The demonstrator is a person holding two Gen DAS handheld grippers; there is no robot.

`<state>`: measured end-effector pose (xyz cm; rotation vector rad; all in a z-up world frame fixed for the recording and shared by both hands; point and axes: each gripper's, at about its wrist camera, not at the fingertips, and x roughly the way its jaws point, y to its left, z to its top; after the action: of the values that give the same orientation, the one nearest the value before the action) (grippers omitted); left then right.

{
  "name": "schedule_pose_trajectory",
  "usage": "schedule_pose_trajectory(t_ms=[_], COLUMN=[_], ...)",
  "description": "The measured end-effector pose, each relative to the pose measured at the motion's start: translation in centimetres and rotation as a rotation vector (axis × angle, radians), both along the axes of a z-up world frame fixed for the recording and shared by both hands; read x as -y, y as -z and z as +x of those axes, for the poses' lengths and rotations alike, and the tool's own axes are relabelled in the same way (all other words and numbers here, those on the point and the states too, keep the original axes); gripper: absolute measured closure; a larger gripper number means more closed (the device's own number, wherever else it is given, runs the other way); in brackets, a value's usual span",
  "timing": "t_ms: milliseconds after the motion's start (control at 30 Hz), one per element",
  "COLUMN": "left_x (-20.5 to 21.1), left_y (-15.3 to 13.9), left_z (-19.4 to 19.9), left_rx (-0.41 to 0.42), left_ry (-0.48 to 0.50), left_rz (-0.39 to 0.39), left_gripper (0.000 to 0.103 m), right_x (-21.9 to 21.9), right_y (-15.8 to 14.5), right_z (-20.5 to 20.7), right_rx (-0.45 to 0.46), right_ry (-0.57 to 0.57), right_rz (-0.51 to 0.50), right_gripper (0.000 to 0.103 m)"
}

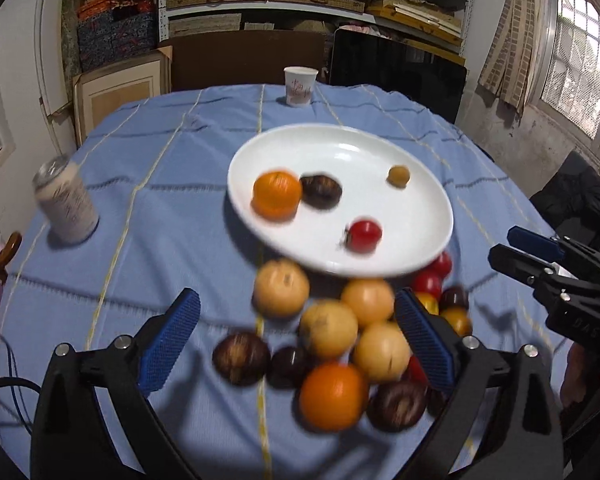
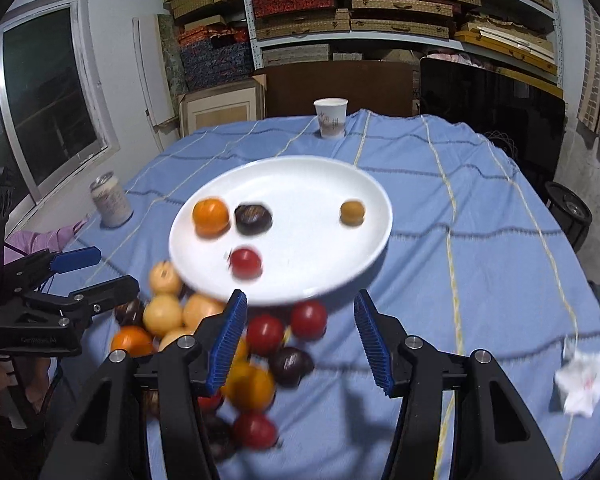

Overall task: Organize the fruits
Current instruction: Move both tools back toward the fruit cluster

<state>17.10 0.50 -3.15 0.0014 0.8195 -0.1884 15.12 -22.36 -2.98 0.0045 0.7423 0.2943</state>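
Note:
A white plate (image 1: 380, 152) (image 2: 320, 184) holds an orange (image 1: 277, 193) (image 2: 210, 216), a dark plum (image 1: 321, 191) (image 2: 253, 218), a small tan fruit (image 1: 398, 176) (image 2: 352, 212) and a red fruit (image 1: 364, 235) (image 2: 245, 262). A heap of loose fruit (image 1: 332, 332) (image 2: 220, 344) lies on the cloth in front of the plate. My left gripper (image 1: 296, 340) is open and empty above the heap. My right gripper (image 2: 298, 340) is open and empty, over the heap's right side; it also shows in the left wrist view (image 1: 512, 248).
A drink can (image 1: 66, 200) (image 2: 111, 199) stands at the left of the blue checked tablecloth (image 1: 160, 184). A paper cup (image 1: 299, 86) (image 2: 331, 117) stands at the far edge. A crumpled tissue (image 2: 582, 378) lies at the right. Shelves and a dark screen stand behind.

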Motion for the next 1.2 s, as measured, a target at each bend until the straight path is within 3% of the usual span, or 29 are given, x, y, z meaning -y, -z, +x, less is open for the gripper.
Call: schedule_pose_trajectory(t_ms=[267,500,633,700,900,1100,1200], left_x=[-0.5,1.0,1.1,1.1,2.3,1.7,1.4], left_y=[3.7,4.0,3.8,3.7,4.4,4.9,5.3], left_z=[-5.9,-6.1,-5.2,-4.8,-3.7,-2.9,-2.5], left_rx=[-0.024,0.004,0.005,0.013,-0.041,-0.086,-0.116], left_ry=[0.021,0.002,-0.023,-0.023,0.026,-0.008,-0.009], left_rz=[0.059,0.135,0.129,0.114,0.106,0.079,0.056], left_gripper=[0.007,0.007,0.008,0.025,0.044,0.031,0.032], right_x=[-0.8,0.6,0.6,0.6,0.8,0.8,0.7], right_y=[4.0,4.8,4.8,4.7,4.8,4.8,4.7], right_z=[-7.0,-6.8,-7.0,-7.1,-7.2,-7.2,-7.2], right_rx=[-0.001,-0.03,-0.02,-0.013,-0.014,-0.014,-0.013], right_ry=[-0.044,-0.021,-0.028,-0.034,-0.039,-0.04,-0.038], right_rz=[-0.037,0.046,0.06,0.064,0.081,0.08,0.078], right_gripper=[0.046,0.044,0.044,0.044,0.044,0.044,0.044])
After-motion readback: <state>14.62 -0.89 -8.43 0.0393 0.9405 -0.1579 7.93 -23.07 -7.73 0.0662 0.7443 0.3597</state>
